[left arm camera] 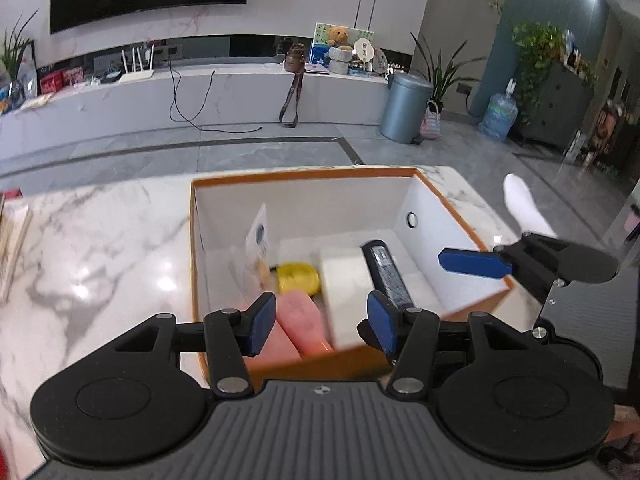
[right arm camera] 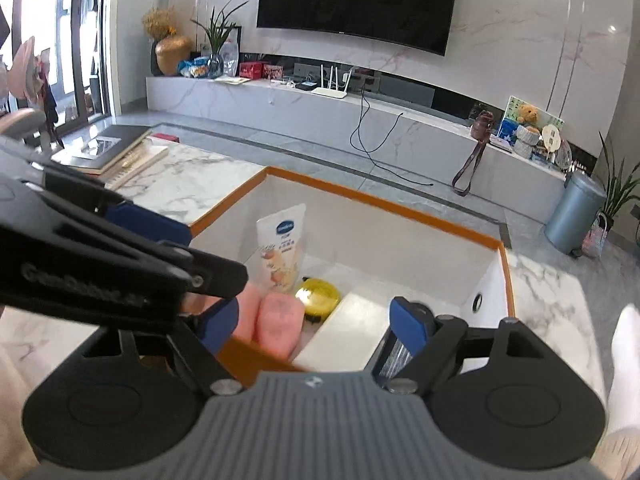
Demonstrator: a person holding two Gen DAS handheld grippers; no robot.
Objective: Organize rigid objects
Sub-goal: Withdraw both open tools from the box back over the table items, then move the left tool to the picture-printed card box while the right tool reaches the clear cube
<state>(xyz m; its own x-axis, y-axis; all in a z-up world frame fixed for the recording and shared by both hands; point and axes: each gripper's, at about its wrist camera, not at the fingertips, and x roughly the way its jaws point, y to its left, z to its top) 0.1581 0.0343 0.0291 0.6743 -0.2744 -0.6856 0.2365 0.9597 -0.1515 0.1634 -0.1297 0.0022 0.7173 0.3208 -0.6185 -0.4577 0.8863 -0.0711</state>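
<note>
An orange-rimmed white box (left arm camera: 304, 174) (right arm camera: 380, 200) stands on the marble table. Inside it a lotion tube (left arm camera: 258, 240) (right arm camera: 282, 248) leans upright, beside a round yellow tin (left arm camera: 298, 278) (right arm camera: 318, 294), two pink cylinders (left arm camera: 300, 320) (right arm camera: 278, 326), a flat white box (left arm camera: 346, 284) (right arm camera: 348, 340) and a black ribbed bar (left arm camera: 386, 272) (right arm camera: 394, 356). My left gripper (left arm camera: 322, 322) hovers open over the box's near edge, holding nothing. My right gripper (right arm camera: 314, 324) is open and holds nothing, beside the left one at the near right of the box. One of its blue fingers (left arm camera: 476, 262) shows above the box's right wall.
Bare marble table (left arm camera: 100, 248) stretches left of the box, with stacked books (right arm camera: 112, 152) at its far left end. A person's white-socked foot (left arm camera: 524, 208) (right arm camera: 624, 360) is to the right of the table. Beyond lie grey floor, a TV console and a metal bin (left arm camera: 404, 108).
</note>
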